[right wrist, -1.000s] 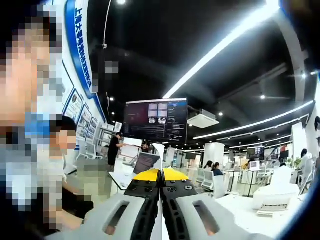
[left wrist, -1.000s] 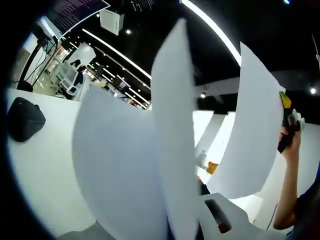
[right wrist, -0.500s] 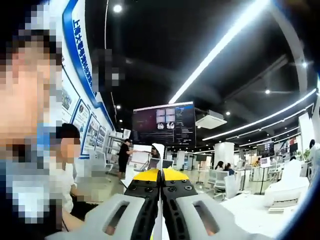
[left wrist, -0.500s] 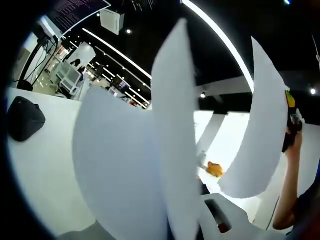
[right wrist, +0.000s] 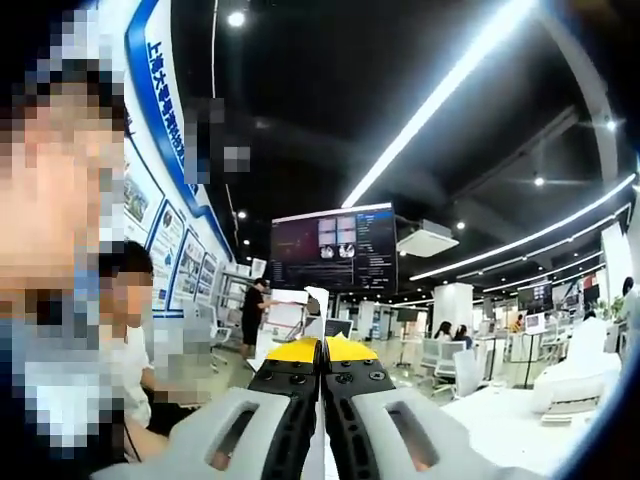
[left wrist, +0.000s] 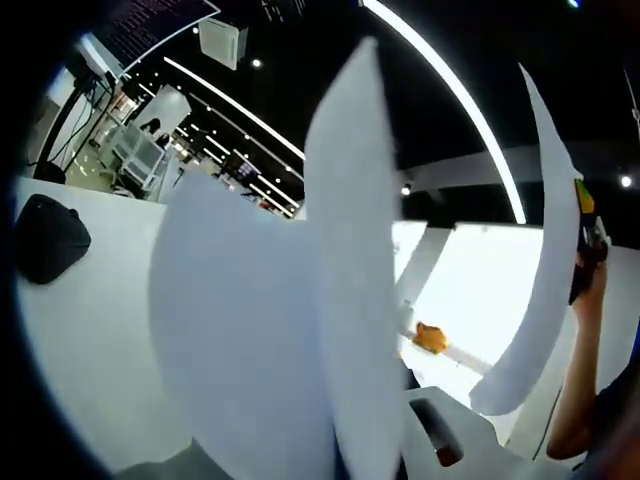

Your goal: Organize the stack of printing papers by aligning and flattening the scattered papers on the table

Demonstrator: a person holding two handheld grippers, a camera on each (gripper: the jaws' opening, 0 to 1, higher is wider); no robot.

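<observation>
Looking along the left gripper (left wrist: 370,455), its jaws pinch printing papers (left wrist: 250,340) held upright above the white table (left wrist: 80,340); one sheet (left wrist: 545,260) bows away to the right gripper (left wrist: 585,215). Aligning and flattening look unfinished. A black mouse (left wrist: 45,240) sits well apart, leaving room. In the right gripper view, the jaws clamp a paper edge (right wrist: 321,455).

In the left gripper view, two sheets (left wrist: 290,330) rise ahead, a third sheet (left wrist: 540,270) at right, a bag (left wrist: 45,240) on the tabletop (left wrist: 90,350) at left.
</observation>
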